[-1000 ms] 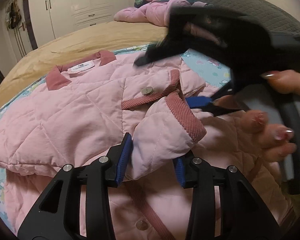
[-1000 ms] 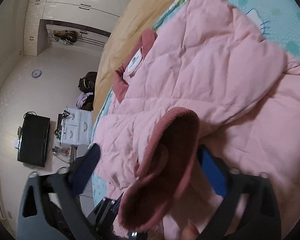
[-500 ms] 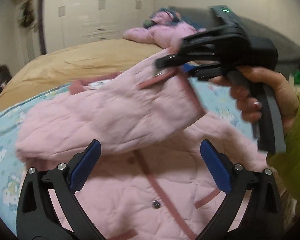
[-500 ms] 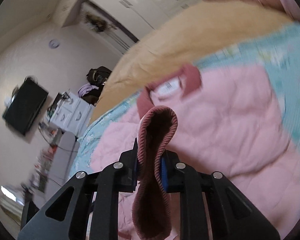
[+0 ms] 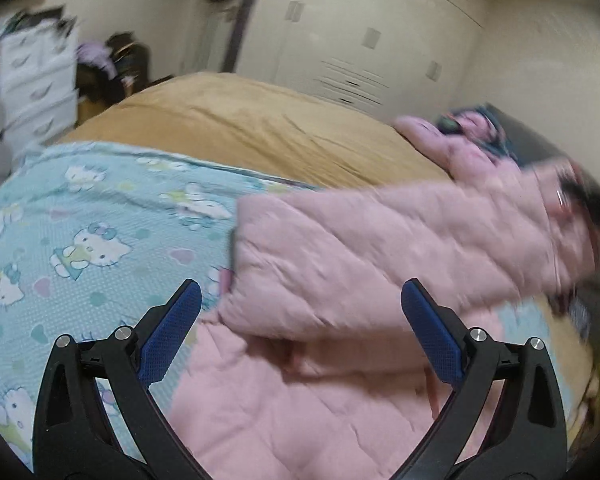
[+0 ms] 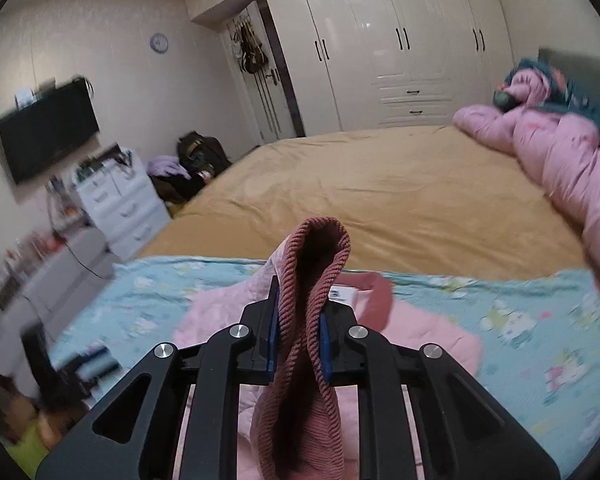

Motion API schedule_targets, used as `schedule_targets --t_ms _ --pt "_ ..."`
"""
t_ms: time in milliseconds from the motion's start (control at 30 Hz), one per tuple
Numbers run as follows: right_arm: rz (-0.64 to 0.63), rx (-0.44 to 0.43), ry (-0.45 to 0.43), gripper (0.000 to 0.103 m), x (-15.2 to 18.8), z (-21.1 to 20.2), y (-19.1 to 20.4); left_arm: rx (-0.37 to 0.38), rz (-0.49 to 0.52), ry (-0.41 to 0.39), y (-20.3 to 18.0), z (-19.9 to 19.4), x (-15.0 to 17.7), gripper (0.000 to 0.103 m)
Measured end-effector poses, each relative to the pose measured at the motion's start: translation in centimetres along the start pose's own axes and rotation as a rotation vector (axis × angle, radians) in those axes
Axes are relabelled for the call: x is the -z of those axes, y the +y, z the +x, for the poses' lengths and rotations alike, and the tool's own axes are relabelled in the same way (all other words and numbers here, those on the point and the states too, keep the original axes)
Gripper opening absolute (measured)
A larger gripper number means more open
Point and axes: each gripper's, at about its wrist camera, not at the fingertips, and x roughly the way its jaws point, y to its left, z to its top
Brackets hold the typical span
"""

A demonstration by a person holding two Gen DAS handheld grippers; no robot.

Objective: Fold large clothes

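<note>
Sleeve-folding: my right gripper (image 6: 296, 340) clamps the cuff (image 6: 314, 276); left gripper (image 5: 300, 328) gapes empty above the jacket (image 5: 340, 380); next, lay the sleeve across.

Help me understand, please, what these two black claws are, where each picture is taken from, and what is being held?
No robot here: a person holds a two-finger gripper in each hand, and a fisheye camera on each looks out along its fingers. In the left view, the left gripper is open and empty above a pink quilted jacket, which lies on a blue cartoon-print sheet on a bed. In the right view, the right gripper is shut on the jacket's ribbed cuff, lifting the sleeve. A tan bedspread lies behind, with more pink clothing at the far side.
</note>
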Motion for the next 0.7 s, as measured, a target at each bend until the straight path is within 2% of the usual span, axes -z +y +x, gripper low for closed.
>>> schedule_targets --t_ms 167,267,400,467,500,533,567,600,633,700 --pt "-0.004 0.089 0.019 0.015 2.1 1.6 -1.3 0.030 -0.087 0.026 1.6 2.5 -2.2 0.094" --pt "-0.019 0.162 0.037 0.014 3.1 2.5 -2.3 0.023 -0.079 0.053 0.8 4.5 -2.7 0.094" --pt "-0.033 0.183 0.051 0.014 4.3 3.4 -2.3 0.058 -0.048 0.090 -0.9 7.1 -2.6 0.093" --pt "-0.039 0.190 0.055 0.014 4.7 3.8 -2.2 0.079 -0.017 0.109 -2.1 8.4 -2.3 0.089" --pt "-0.041 0.195 0.058 0.014 4.7 3.8 -2.1 0.088 -0.002 0.120 -2.6 9.0 -2.1 0.076" --pt "-0.044 0.199 0.058 0.014 4.8 3.9 -2.1 0.105 0.009 0.149 -3.2 9.9 -1.8 0.051" --pt "-0.043 0.199 0.059 0.014 4.9 4.0 -2.2 0.113 0.007 0.169 -3.4 10.6 -1.5 0.036" --pt "-0.043 0.201 0.061 0.014 5.0 4.0 -2.3 0.113 -0.001 0.187 -3.4 11.2 -1.3 0.017" --pt "-0.044 0.203 0.062 0.014 5.1 4.1 -2.4 0.105 -0.004 0.207 -3.5 11.8 -0.9 0.011" --pt "-0.048 0.204 0.062 0.014 5.3 4.1 -2.6 0.098 0.007 0.224 -3.5 12.5 -0.4 0.009"
